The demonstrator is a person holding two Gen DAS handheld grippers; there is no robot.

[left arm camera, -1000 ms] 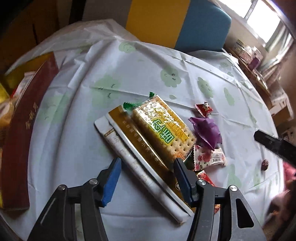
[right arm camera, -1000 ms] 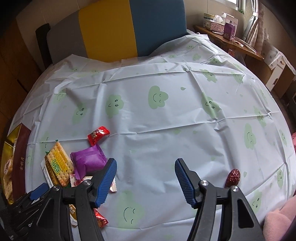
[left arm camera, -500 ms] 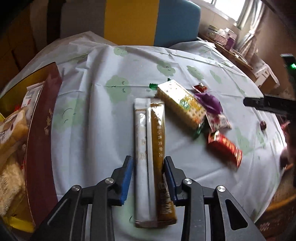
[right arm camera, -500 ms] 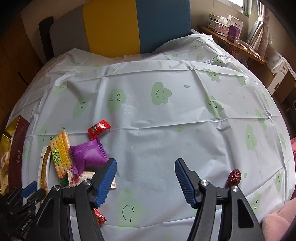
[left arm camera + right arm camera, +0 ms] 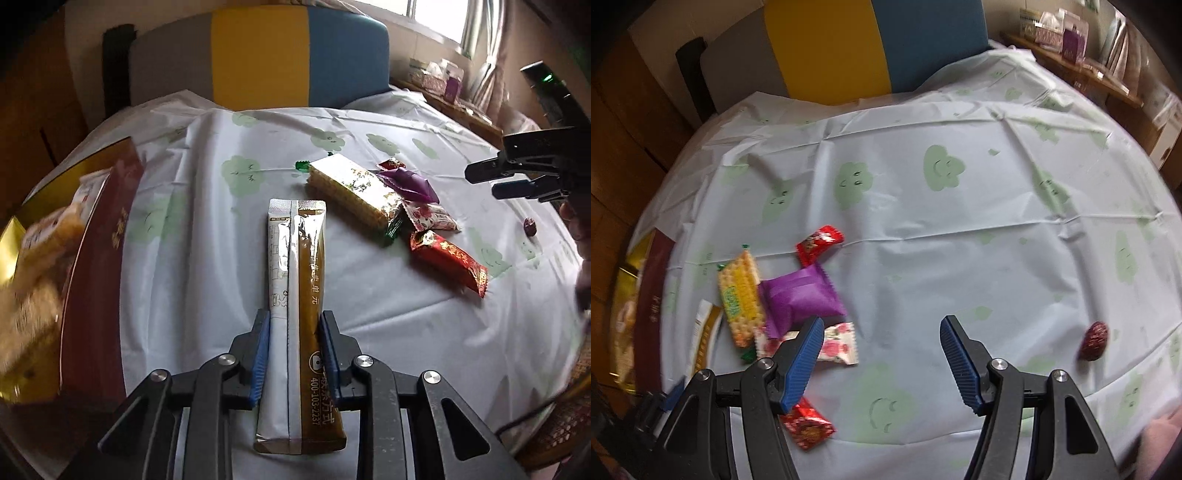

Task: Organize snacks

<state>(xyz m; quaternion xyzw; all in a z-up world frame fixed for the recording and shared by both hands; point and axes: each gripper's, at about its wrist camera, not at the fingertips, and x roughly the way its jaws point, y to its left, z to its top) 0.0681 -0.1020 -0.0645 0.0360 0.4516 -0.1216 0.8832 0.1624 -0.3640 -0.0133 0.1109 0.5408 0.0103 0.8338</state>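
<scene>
Pale plastic tablecloth (image 5: 960, 258) with green smiling clouds, spread over a round table and bare across most of its far and right side. At the left edge, a dark red gift box (image 5: 92, 258) with a gold inside, already stocked with wrapped cakes — judged to be where the snacks go.

Changed within the last second: two long stick sachets (image 5: 297, 295), one white and one brown, lying aslant under the biscuits a second ago, now pinched side by side in the left gripper (image 5: 295, 354) and pointing straight ahead, far ends raised off the cloth. Clamped near the lower third, so a long free length ahead. Means first pick done; carry to the box judged next.

Right gripper (image 5: 882, 354) spread wide and empty, hovering low over the cloth, much where it was a second ago.

Left on the table, in a loose cluster near the middle-left: biscuit pack (image 5: 740, 295), purple packet (image 5: 801, 299) touching it, rose-print packet (image 5: 838, 341) just beside, long red packet (image 5: 448, 260) nearer the front edge, small red candy (image 5: 820, 240) behind. Alone and well apart on the right — a dark red date (image 5: 1094, 339), near the table's rim.

Room to move: open cloth between sachets and box, nothing in the path leftward. Box wall stands up, so sachet tips likely need lifting over it. Date close enough to the rim to roll off if nudged.
</scene>
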